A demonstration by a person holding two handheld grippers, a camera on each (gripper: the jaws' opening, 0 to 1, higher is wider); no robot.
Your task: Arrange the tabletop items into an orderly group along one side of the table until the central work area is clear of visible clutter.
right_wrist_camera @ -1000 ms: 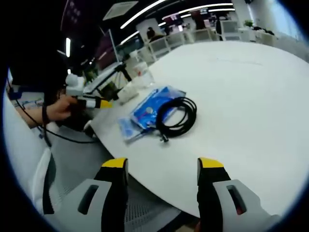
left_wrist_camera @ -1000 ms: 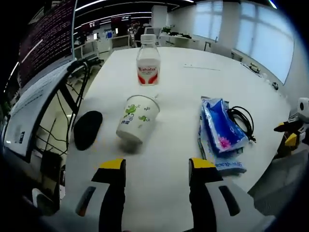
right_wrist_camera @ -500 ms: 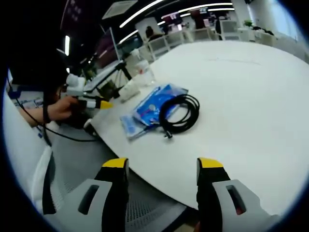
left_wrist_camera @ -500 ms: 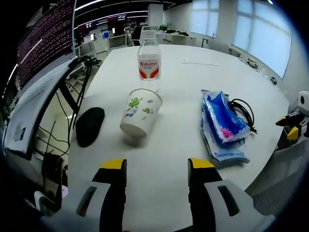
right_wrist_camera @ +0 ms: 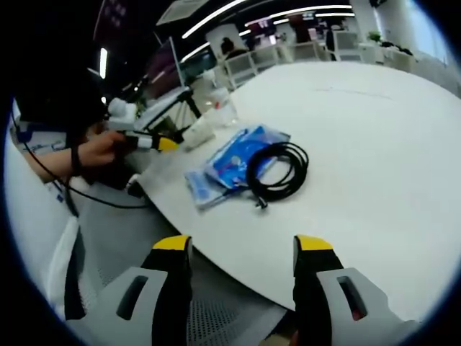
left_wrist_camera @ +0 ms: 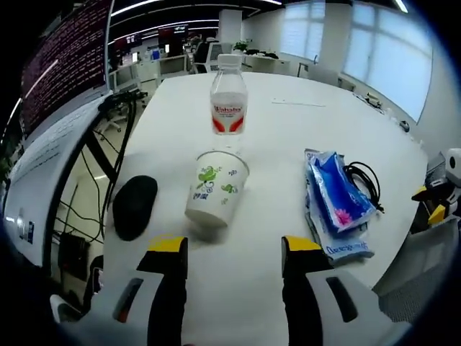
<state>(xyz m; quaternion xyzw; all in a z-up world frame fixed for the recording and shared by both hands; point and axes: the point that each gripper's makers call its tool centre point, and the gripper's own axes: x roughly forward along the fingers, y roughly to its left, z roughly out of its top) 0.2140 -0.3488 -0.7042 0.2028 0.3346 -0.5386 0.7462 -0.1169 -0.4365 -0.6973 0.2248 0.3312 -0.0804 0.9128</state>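
white paper cup [left_wrist_camera: 216, 196] with green print stands upright near the bench [left_wrist_camera: 288, 130] edge, directly ahead of the left hand-held gripper [left_wrist_camera: 234, 249], whose jaws are spread wide with nothing between them. the cup interior cannot be seen, so its contents cannot be told. a black mouse [left_wrist_camera: 134, 206] lies just beside the cup toward the edge; a clear plastic bottle [left_wrist_camera: 228, 104] with a red label stands upright beyond the cup, its fill level hard to read. a blue tissue pack [left_wrist_camera: 335, 203] lies apart from the cup, with a coiled black cable [right_wrist_camera: 277, 171] touching its far side. the right hand-held gripper [right_wrist_camera: 241, 249] hangs off the bench edge, jaws wide, holding nothing. judgement: the items sit loosely near one side but are not lined up; nothing is gripped, so grouping remains largely to do.
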